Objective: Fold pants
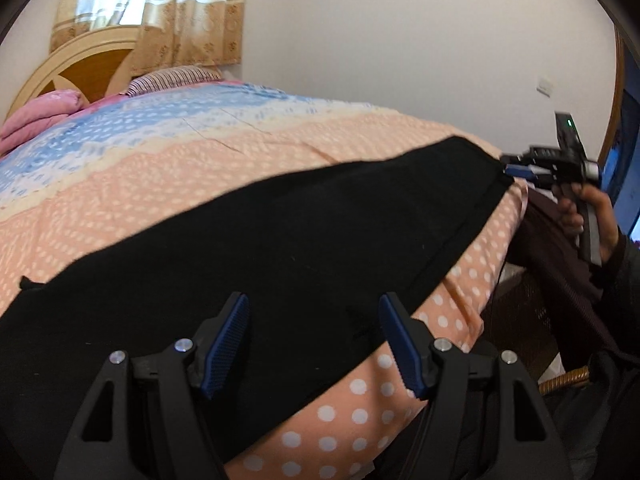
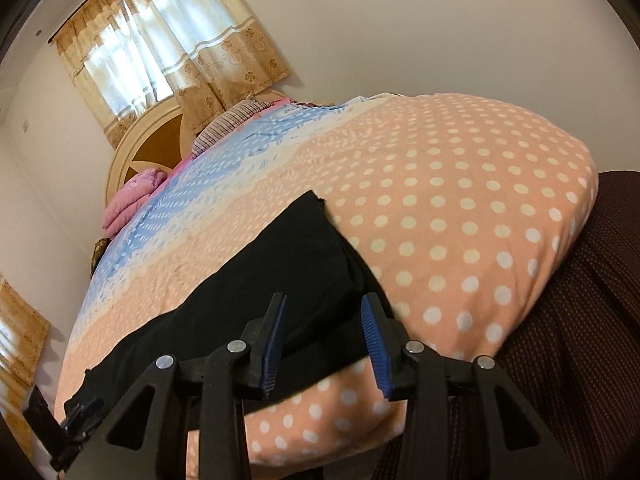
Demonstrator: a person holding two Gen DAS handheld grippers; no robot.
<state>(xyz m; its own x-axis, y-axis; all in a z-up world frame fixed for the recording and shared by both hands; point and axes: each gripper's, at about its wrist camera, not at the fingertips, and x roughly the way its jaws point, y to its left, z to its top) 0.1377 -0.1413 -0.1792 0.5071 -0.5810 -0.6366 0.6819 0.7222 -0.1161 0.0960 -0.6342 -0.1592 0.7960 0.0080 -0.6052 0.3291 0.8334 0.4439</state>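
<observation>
- Left wrist view: the black pants (image 1: pixel 248 248) lie flat along the near edge of the dotted bed cover (image 1: pixel 200 168). The left gripper (image 1: pixel 314 332) hovers over them, jaws apart, nothing between.
- Right wrist view: the right gripper (image 2: pixel 322 332) has its jaws partly apart over one end of the pants (image 2: pixel 280 264), not pressing the cloth.
- No brand, label or readable writing shows in either view.

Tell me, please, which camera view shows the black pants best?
The left wrist view: the black pants stretch across the bedspread nearly full length. The right wrist view shows them foreshortened, partly behind the right gripper.
</observation>
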